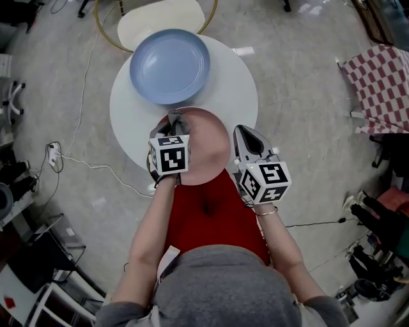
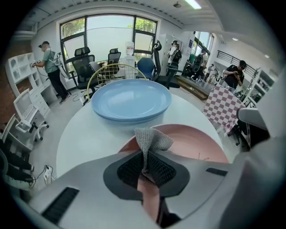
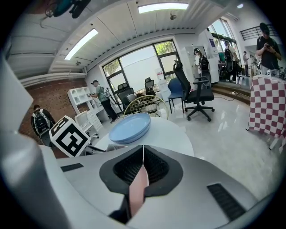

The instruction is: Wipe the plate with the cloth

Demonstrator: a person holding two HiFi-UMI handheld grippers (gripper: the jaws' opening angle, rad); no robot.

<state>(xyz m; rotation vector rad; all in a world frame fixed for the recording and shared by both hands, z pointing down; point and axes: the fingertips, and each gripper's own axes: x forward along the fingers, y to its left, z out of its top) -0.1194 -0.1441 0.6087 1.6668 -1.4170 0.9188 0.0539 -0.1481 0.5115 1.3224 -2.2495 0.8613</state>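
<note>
Currently left hand-held gripper [image 2: 145, 164] pinches cloth [image 2: 152, 139]; right hand-held gripper [image 3: 142, 162] clamps plate [image 3: 138, 189].

The room is bright. Daylight pours in through the big windows [image 2: 109, 33], and long ceiling lamps [image 3: 163, 7] glow white. The shiny floor [image 1: 300, 96] shows pale glare. Shadows are faint. Both gripper views bend round at the edges, with dark corners — and the close gray left gripper [image 2: 145, 161] looks soft and blurry.

Your round white table [image 1: 238, 83] standing on the grey floor [image 1: 300, 96], a blue plate [image 1: 170, 66] lying on its far half, a pink plate [image 1: 211, 147] at the near edge in front of you, the two plates close together
</note>
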